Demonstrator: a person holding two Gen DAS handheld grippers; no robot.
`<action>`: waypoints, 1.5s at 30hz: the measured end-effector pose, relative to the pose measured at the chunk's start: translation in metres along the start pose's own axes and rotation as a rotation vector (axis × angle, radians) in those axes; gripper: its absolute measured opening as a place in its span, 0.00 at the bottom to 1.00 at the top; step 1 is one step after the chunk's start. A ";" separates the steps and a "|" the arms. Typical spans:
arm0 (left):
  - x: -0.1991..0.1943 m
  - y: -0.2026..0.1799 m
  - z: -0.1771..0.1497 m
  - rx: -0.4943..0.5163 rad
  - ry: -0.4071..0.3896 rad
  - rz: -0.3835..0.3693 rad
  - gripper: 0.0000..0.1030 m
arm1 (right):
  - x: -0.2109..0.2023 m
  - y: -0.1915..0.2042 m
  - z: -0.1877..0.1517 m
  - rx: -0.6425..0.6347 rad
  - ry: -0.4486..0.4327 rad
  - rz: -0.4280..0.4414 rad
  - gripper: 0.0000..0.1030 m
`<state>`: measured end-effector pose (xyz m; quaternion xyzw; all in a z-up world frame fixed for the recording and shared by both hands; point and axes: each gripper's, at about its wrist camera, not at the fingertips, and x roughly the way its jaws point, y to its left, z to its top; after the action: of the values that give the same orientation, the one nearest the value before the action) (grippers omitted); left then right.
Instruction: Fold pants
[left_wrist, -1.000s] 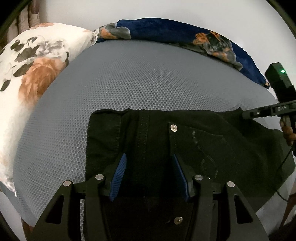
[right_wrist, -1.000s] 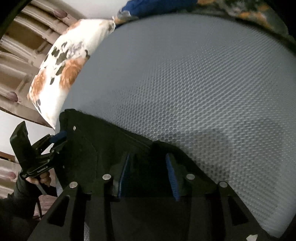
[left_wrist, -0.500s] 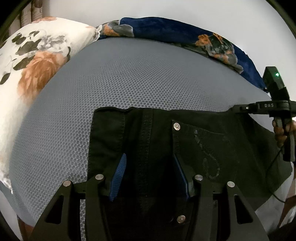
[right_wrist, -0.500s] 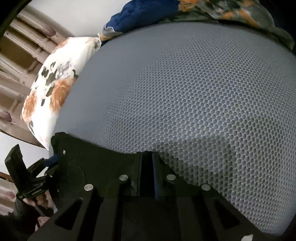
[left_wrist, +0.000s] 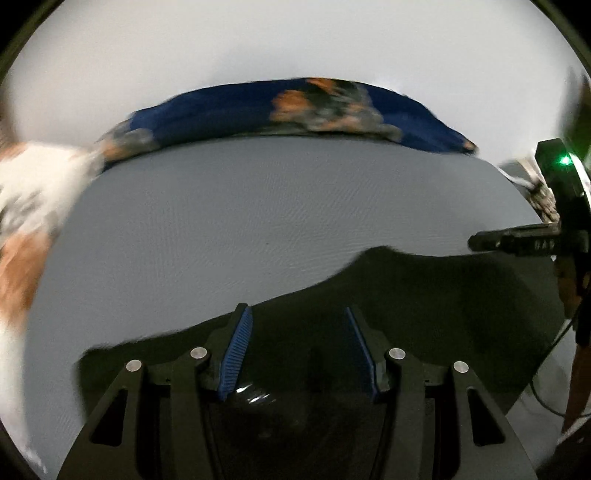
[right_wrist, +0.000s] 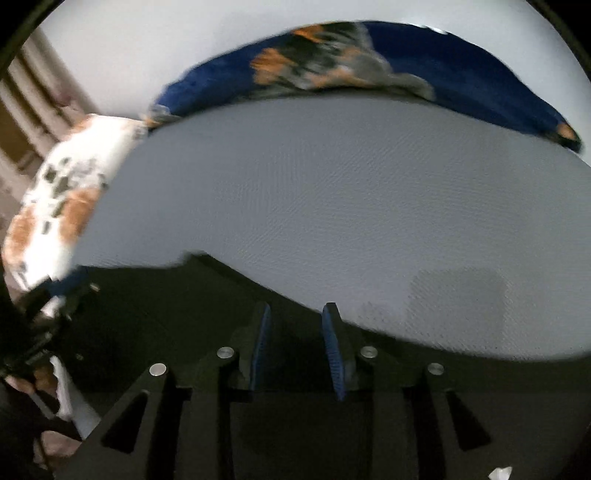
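Observation:
The black pants (left_wrist: 424, 314) hang in a dark sheet between both grippers, above the grey mesh bed (left_wrist: 258, 221). My left gripper (left_wrist: 295, 308) has its blue pads well apart, and dark cloth fills the gap up to the fingertips. At the right edge of that view is the right gripper (left_wrist: 517, 242), level with the cloth's upper edge. In the right wrist view the pants (right_wrist: 166, 314) sag from my right gripper (right_wrist: 295, 305). Its jaws are opening, with cloth still between the pads and the cloth's edge at the fingertips. The left gripper (right_wrist: 40, 321) is a blur at far left.
A blue flowered blanket (left_wrist: 295, 107) lies along the bed's far edge against a white wall. A white and orange floral pillow (right_wrist: 62, 199) sits at the left, with curtains (right_wrist: 33, 103) behind it. A hand (right_wrist: 37, 380) shows at the lower left. Bare grey mattress lies ahead of both grippers.
Both grippers have risen and travelled with the pants, which lay flat before and now hang lifted. The right gripper clamped shut on the cloth's edge half a second ago; its pads now stand wider.

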<state>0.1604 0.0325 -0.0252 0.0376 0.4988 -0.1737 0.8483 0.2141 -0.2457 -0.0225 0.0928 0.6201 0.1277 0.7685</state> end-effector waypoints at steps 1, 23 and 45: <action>0.008 -0.009 0.005 0.017 0.008 -0.019 0.51 | 0.001 -0.006 -0.004 0.010 0.006 -0.026 0.28; 0.076 -0.054 0.043 0.012 0.108 -0.084 0.33 | -0.010 -0.054 -0.024 0.105 -0.118 -0.156 0.29; -0.003 0.022 -0.053 -0.230 0.117 0.043 0.33 | -0.105 -0.206 -0.175 0.399 -0.117 -0.381 0.30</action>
<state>0.1222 0.0662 -0.0513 -0.0393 0.5631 -0.0944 0.8200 0.0387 -0.4767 -0.0247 0.1312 0.5940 -0.1492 0.7796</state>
